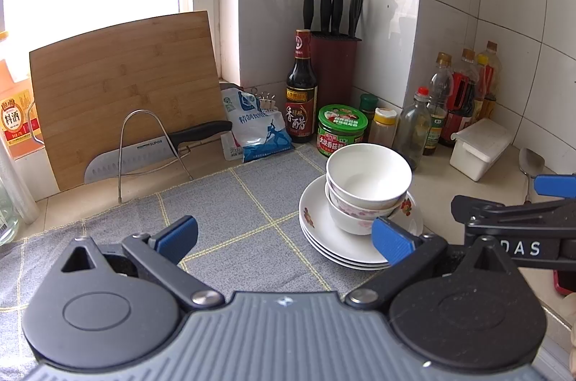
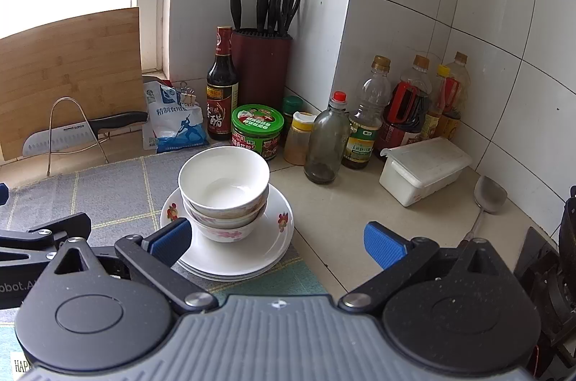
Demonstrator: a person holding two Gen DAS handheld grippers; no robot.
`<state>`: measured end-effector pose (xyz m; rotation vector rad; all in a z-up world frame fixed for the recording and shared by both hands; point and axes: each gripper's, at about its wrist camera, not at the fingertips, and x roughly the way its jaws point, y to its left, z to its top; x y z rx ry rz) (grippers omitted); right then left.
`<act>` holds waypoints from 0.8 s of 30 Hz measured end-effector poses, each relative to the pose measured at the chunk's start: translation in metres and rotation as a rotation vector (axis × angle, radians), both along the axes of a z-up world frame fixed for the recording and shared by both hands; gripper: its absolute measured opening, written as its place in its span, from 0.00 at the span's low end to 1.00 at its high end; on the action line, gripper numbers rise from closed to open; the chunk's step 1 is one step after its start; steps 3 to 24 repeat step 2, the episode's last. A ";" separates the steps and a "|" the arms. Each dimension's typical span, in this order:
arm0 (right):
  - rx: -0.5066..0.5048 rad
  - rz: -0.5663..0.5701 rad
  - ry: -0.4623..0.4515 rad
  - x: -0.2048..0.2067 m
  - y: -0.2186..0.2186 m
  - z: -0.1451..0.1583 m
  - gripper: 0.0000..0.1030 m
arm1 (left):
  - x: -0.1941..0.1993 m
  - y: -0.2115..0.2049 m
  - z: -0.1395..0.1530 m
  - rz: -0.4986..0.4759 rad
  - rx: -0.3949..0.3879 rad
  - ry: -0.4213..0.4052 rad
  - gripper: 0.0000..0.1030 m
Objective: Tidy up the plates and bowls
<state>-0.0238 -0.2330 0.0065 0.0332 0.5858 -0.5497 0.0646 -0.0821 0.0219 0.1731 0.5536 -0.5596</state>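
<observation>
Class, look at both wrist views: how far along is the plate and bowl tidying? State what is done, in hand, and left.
Done: the bowls sit nested on the stacked plates, on the grey mat. In hand: nothing; the left hand-held gripper and right hand-held gripper are both open and empty, near the stack. Left: nothing loose shows, so perhaps only moving the stack, though the pictures cannot settle that.

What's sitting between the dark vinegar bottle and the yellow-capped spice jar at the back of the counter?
A green-lidded jar stands between the vinegar bottle and the yellow-capped spice jar, with a smaller green-capped bottle behind it. The right wrist view shows it best.
</observation>
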 end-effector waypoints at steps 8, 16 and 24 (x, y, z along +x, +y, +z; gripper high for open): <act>-0.001 -0.001 0.001 0.000 -0.001 0.000 1.00 | 0.000 -0.001 0.000 -0.001 0.000 0.001 0.99; -0.001 -0.001 0.001 0.000 -0.001 0.000 1.00 | 0.000 -0.001 0.000 -0.001 0.000 0.001 0.99; -0.001 -0.001 0.001 0.000 -0.001 0.000 1.00 | 0.000 -0.001 0.000 -0.001 0.000 0.001 0.99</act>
